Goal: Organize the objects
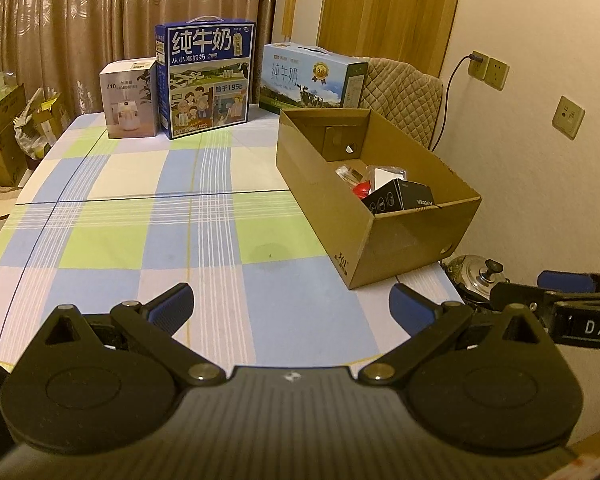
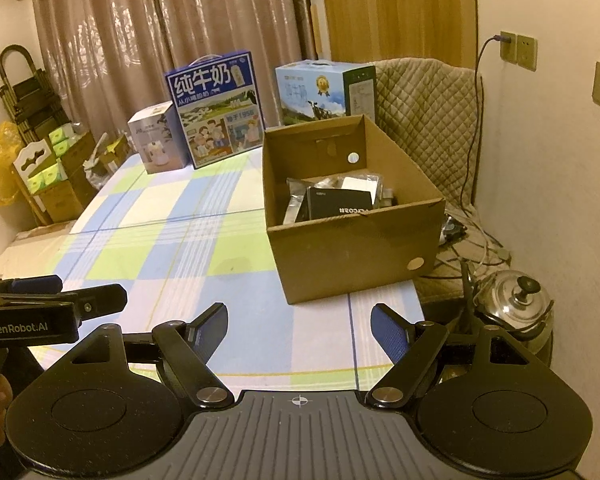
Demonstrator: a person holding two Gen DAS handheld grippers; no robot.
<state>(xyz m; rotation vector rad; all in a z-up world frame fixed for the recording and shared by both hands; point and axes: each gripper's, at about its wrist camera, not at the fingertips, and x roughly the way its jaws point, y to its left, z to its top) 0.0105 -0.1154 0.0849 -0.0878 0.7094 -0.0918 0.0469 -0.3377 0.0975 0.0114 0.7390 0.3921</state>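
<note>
Over the near edge of the checked blue, green and white cloth-covered surface [image 1: 148, 216], both tongs hang side by side, pointing down and forward. Left tongs [image 1: 291, 308] spread wide, blue pads apart, nothing between them but bare cloth. Right tongs [image 2: 299, 330] likewise spread wide and empty, with the near corner of the open brown cardboard box [image 2: 352, 248] just ahead. Inside that box, toward its near wall: a black rectangular carton with white lettering [image 2: 340, 202], a silvery plastic packet [image 2: 294, 200], and in the left view a small red item [image 1: 361, 190] beside a white one, too small to name. Nothing loose left on the cloth in front of the box, so likely at or near the close of the sorting, or at a pause before choosing another thing. Well back along the far edge, standing upright: a small white carton picturing a humidifier [image 1: 130, 100], a tall blue milk carton with a carry handle [image 1: 206, 80], and a pale blue milk carton [image 1: 312, 78] behind the box. Probable next move, if any: pick a target among those far cartons and reach well forward, both tongs together for so wide a load; otherwise, simply draw back. Worth watching: the box's near corner and the shiny metal kettle [image 2: 514, 300] below the right edge.
</note>
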